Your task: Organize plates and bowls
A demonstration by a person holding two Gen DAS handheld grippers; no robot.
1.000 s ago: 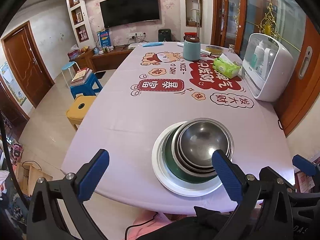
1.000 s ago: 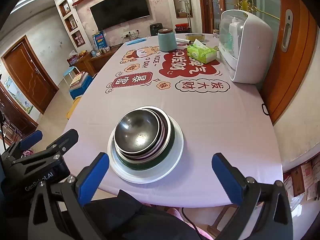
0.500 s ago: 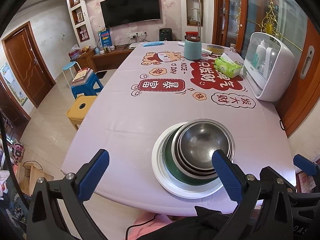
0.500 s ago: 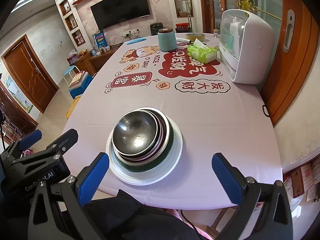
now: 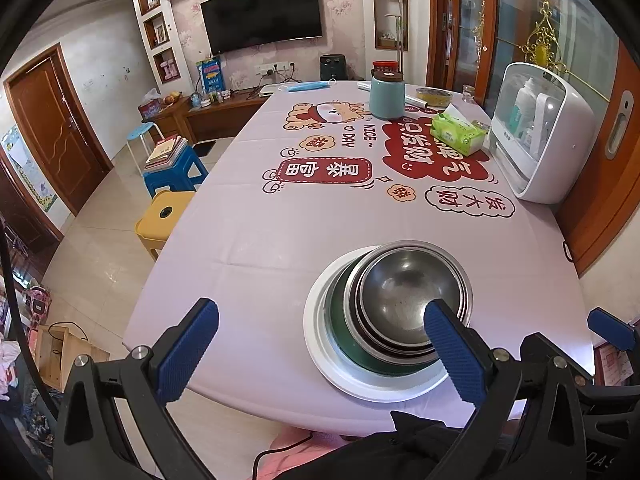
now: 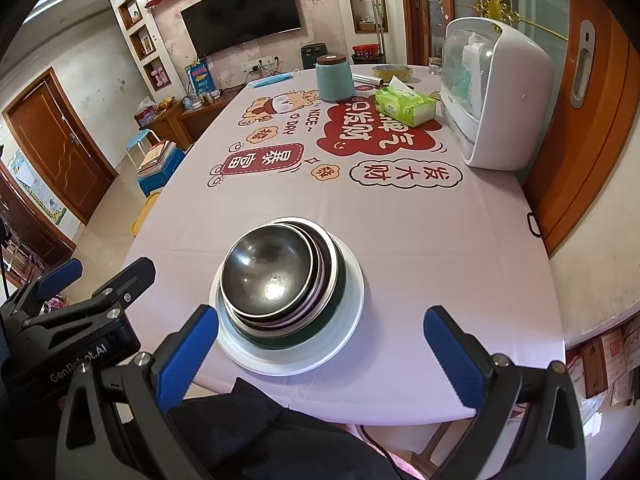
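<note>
At the far left of the room a brown wooden door [image 5: 52, 128] stands shut in a pale wall. Nearer the table, on the tiled floor, are a yellow stool [image 5: 162, 216] and a blue stool [image 5: 176, 168] stacked with books. On the far wall hangs a dark television [image 5: 262, 12] above a low wooden cabinet [image 5: 208, 114].

The left gripper [image 5: 320, 354] hangs over the near edge of the table [image 5: 248, 248], its blue-padded fingers spread wide with nothing between them. The table wears a pale lilac cloth printed with red cartoon panels and Chinese characters.

Near the table's near edge, right of centre, a white plate [image 5: 320, 344] carries a green bowl [image 5: 340, 336], and nested inside that are steel bowls [image 5: 404, 292]; the topmost one sits tilted toward the left. The left gripper's right fingertip overlaps the stack in its own view, whether touching I cannot tell.

Farther back stand a teal canister [image 5: 386, 96] and a green tissue pack [image 5: 458, 134]. At the right edge sits a white domed appliance [image 5: 548, 140], beside an orange-brown door [image 6: 592, 120].

The right gripper [image 6: 320, 354] likewise hangs wide apart and unladen, just near of the plate.
</note>
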